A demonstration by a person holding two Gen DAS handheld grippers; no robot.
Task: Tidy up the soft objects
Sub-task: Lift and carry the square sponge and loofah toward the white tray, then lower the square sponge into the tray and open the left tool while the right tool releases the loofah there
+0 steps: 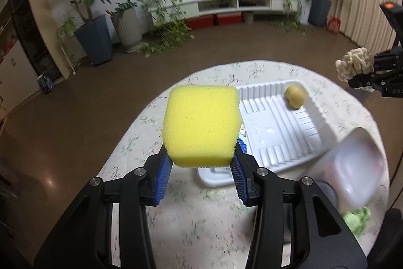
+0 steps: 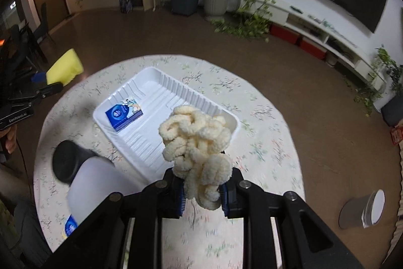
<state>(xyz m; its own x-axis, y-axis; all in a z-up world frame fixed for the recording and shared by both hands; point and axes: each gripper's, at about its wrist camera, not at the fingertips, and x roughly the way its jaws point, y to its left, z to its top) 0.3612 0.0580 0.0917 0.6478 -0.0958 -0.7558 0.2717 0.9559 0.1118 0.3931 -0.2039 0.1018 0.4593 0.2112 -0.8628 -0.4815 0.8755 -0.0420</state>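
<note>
Now left hand-held gripper (image 1: 201,165) clamps yellow sponge (image 1: 201,125); right hand-held gripper (image 2: 202,189) clamps cream chenille bundle (image 2: 196,143).

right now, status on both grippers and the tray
Left hand-held gripper clamps yellow sponge. Right hand-held gripper clamps cream chenille bundle. White tray below; nothing blocking.

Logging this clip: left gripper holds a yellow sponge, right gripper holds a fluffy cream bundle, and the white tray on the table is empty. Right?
Not quite. The white tray isn't empty: the right wrist view shows a blue packet in it, and the left wrist view a small tan ball. The yellow sponge and cream bundle are held as stated.
</note>
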